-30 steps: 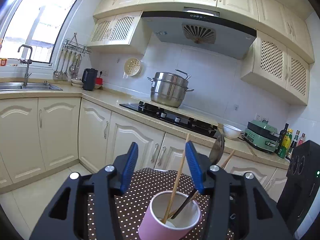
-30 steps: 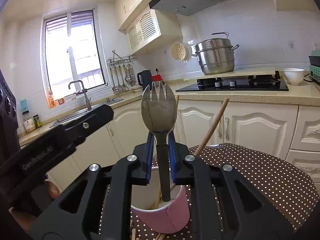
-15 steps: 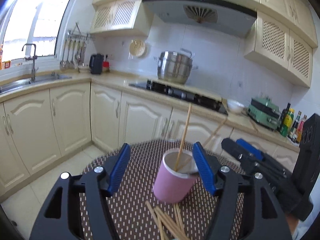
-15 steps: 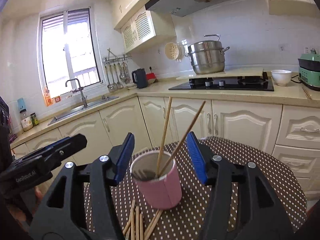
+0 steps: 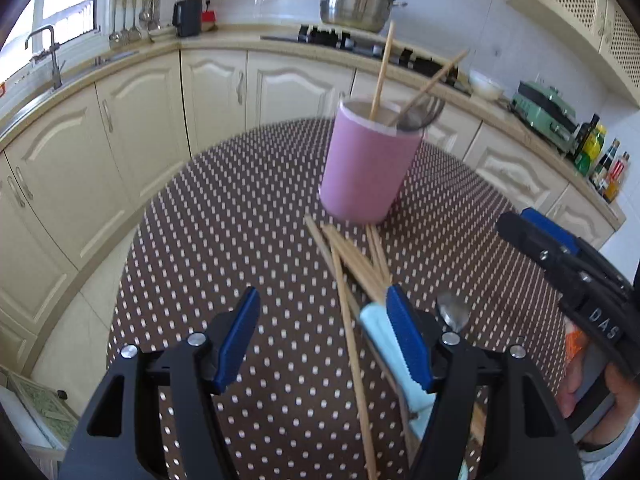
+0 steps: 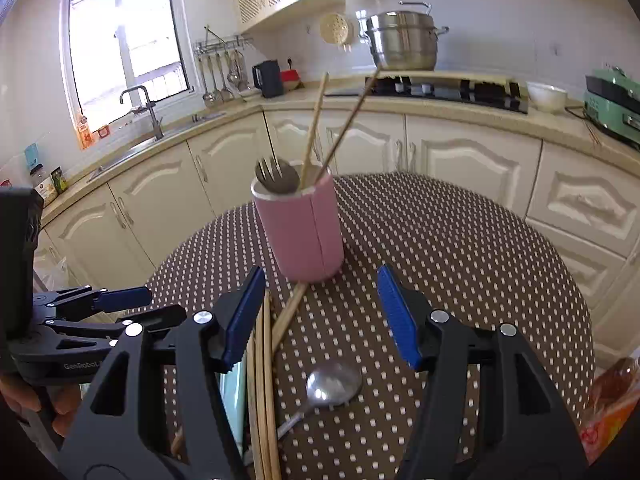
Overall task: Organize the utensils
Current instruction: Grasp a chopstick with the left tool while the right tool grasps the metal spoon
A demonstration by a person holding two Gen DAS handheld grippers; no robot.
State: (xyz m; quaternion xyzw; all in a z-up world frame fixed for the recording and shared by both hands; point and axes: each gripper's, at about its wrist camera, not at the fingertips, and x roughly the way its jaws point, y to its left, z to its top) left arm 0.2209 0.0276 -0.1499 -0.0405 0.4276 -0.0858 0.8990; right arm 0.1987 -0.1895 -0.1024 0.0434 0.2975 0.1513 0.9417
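A pink cup [image 5: 370,164] [image 6: 302,232] stands on the dotted table and holds two chopsticks [image 6: 316,128] and a metal spork [image 6: 276,176] [image 5: 420,114]. In front of the cup lie loose chopsticks [image 5: 352,264] [image 6: 262,360], a steel spoon [image 6: 334,382] [image 5: 454,314] and a light-blue item [image 5: 384,340], partly hidden by a finger. My left gripper [image 5: 322,292] is open above the loose chopsticks, with nothing in it. My right gripper [image 6: 320,272] has its jaws opening, with nothing between them, above the spoon and short of the cup.
The round table [image 6: 460,248] has a brown cloth with white dots. An orange packet [image 6: 612,396] lies at its right edge. Cream cabinets, a hob with a steel pot [image 6: 402,42] and a sink run behind the table.
The right gripper let the spork go into the cup and opened. Both grippers drew back from the cup and tipped down toward the table. The left jaws widened.
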